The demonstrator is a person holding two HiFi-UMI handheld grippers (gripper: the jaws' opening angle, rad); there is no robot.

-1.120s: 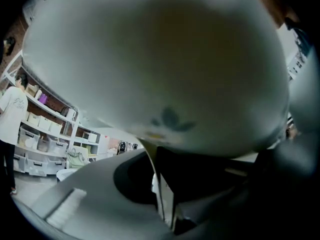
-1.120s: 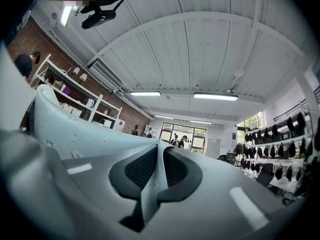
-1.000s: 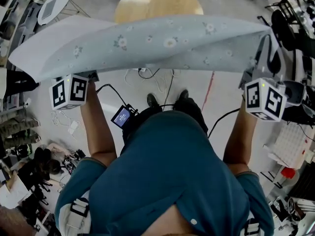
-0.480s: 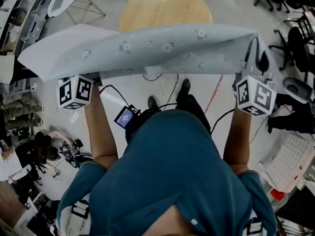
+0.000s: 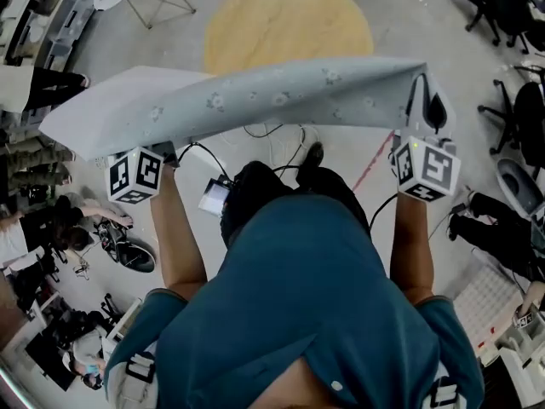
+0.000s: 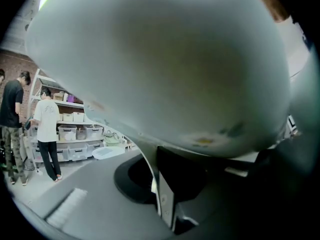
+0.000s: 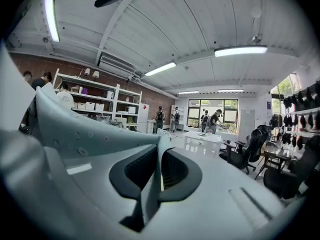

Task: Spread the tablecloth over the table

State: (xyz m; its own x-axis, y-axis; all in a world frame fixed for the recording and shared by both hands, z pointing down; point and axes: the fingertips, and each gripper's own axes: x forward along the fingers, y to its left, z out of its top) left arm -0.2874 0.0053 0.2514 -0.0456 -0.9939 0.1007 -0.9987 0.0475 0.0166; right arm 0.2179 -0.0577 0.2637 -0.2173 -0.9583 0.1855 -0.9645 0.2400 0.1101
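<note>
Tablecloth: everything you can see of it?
The tablecloth is pale blue-grey, thin fabric with small scattered flowers and a plain white underside showing at its left end. It hangs in the air as a long, loosely folded band, pinched at one end by the left hand-held gripper and at the other by the right hand-held gripper, both shut on it. It is not on the round wooden table beyond it.

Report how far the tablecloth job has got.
Done: left gripper and right gripper are each shut on an edge of the cloth, which is lifted and stretched between them. In hand: it hangs in the air on the near side of the table. Left: laying it over the bare wooden top.
</note>
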